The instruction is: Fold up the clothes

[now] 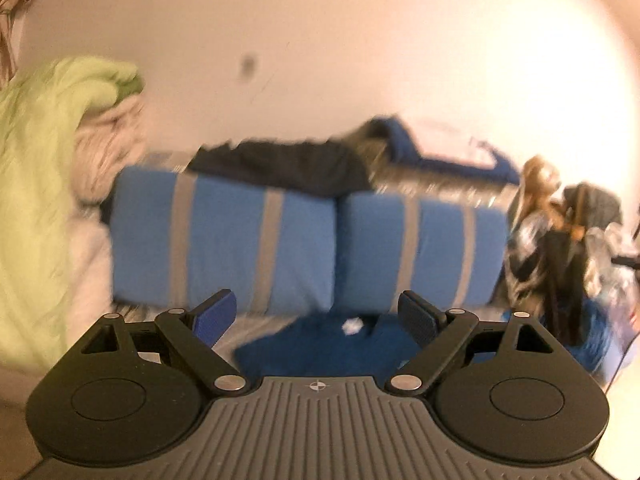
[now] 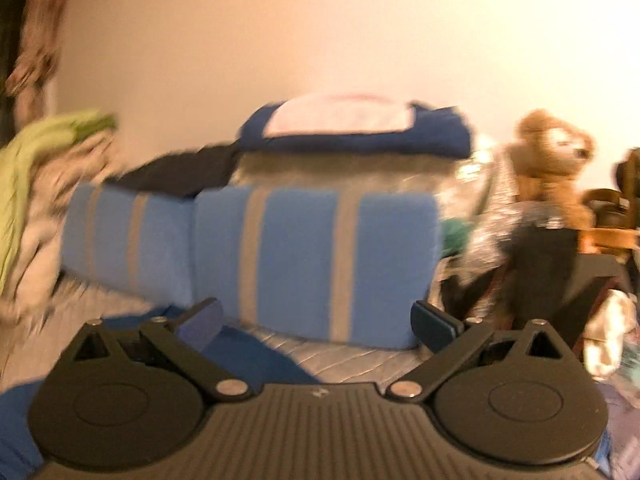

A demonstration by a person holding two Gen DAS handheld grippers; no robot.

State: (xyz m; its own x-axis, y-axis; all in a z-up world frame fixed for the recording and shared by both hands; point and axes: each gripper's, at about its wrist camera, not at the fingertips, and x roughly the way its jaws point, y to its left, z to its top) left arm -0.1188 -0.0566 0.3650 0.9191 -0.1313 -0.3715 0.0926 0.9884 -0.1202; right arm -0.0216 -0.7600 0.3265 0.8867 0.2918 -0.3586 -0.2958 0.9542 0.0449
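Clothes: a dark blue garment (image 1: 320,344) lies flat on the bed (image 2: 360,356) before two striped pillows (image 1: 224,240); left gripper (image 1: 316,316) and right gripper (image 2: 316,320) hover with jaws released, empty

Warm dim indoor light; heavy motion blur both views; fisheye edges bent.

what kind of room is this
Most likely a bedroom: two blue striped pillows stand against the wall on a quilted mattress, with a teddy bear beside them and a green blanket heaped at the left.
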